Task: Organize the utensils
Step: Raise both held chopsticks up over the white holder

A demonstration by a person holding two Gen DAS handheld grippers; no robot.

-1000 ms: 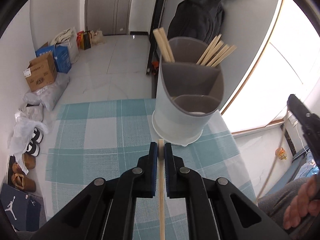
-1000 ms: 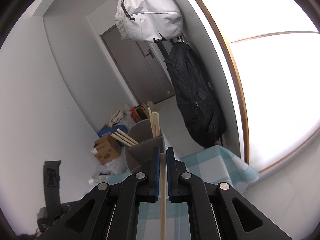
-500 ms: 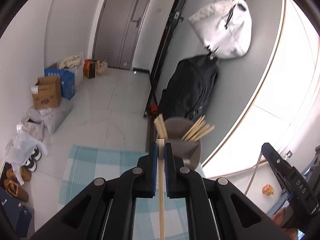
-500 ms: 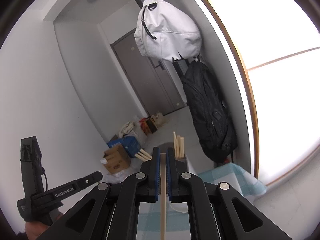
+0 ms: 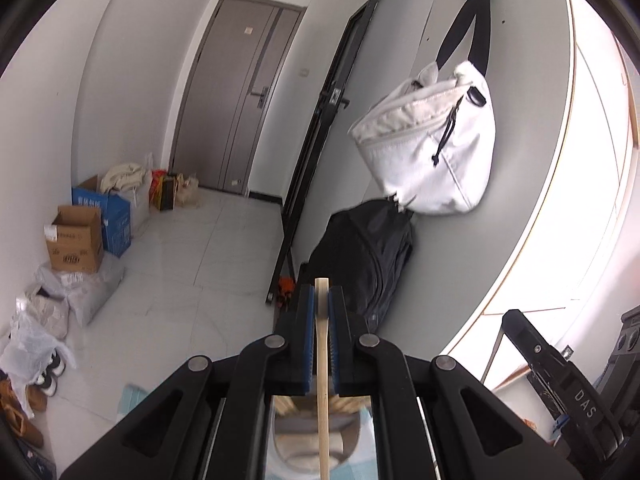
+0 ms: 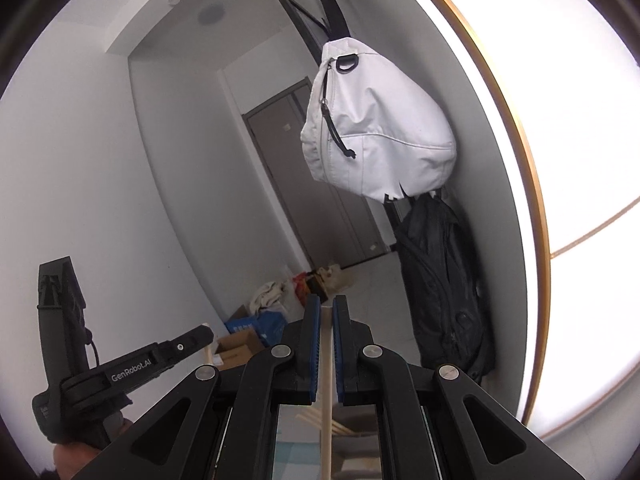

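Holding one chopstick point(image 5: 322, 364) in my left claw point(image 5: 321, 312) and another point(image 6: 327, 392) in my right claw point(image 6: 326, 320), I judged lowering each vertically into the holder point(image 5: 308, 432) was best.

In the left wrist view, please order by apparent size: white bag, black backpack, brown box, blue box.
1. white bag
2. black backpack
3. brown box and blue box: look alike; the blue one is partly hidden, so unranked.

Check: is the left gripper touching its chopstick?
Touching. The left wrist view shows the left gripper closed on the chopstick, both blue pads against it.
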